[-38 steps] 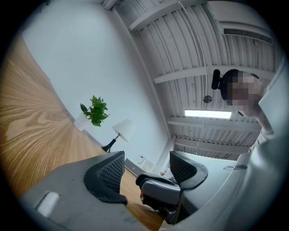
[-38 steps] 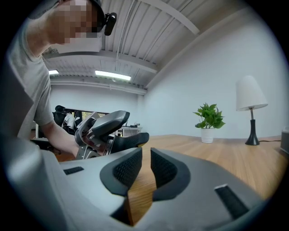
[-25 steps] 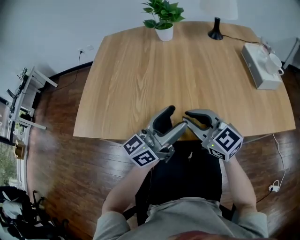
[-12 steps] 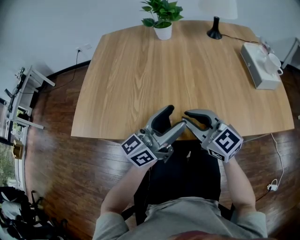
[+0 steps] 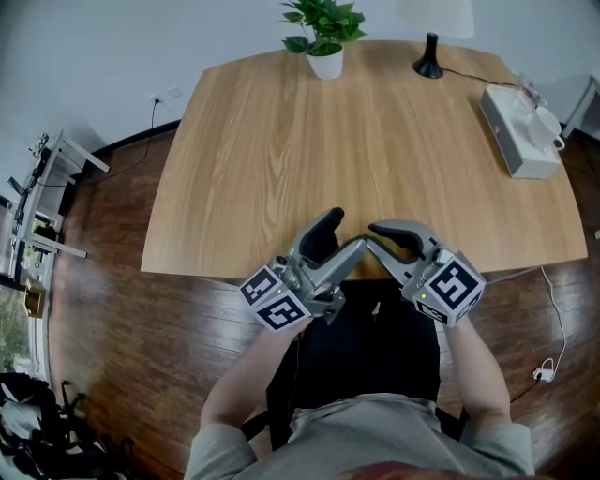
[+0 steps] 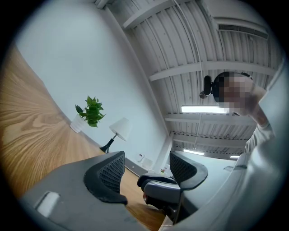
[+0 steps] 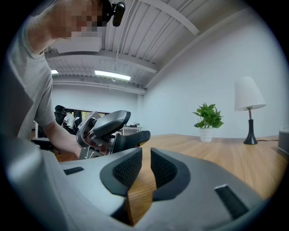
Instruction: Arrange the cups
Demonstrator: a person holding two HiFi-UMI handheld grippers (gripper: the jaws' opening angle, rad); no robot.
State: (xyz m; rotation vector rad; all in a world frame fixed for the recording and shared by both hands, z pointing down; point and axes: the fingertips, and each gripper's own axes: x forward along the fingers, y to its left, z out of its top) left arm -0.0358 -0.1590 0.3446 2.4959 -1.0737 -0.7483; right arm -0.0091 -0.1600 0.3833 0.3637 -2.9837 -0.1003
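Two grippers are held side by side over the near edge of one wooden table (image 5: 281,141), their tips close together, each carrying one cube with square markers at its rear. The left gripper (image 5: 349,232) is released: its own view shows the two ribbed pads standing well apart with nothing between them, only the other gripper's body beyond the gap. The right gripper (image 5: 377,232) is clenched and empty: its two pads stand almost together, and only a thin strip of table wood shows through the slit between them. The cups (image 5: 547,120) are well away from both grippers. They sit on top of one white box (image 5: 511,131) near the table's far right edge; they are white and too small to count, though one handle shows. Three other things stand along the far edge: one green plant (image 5: 323,21) in one white pot (image 5: 326,64), and to its right one lamp (image 5: 430,58) with a black foot, whose white shade shows in the right gripper view. The middle of the table is bare wood. Two forearms of the person reach from below to the grippers, over a dark wooden floor (image 5: 141,337).
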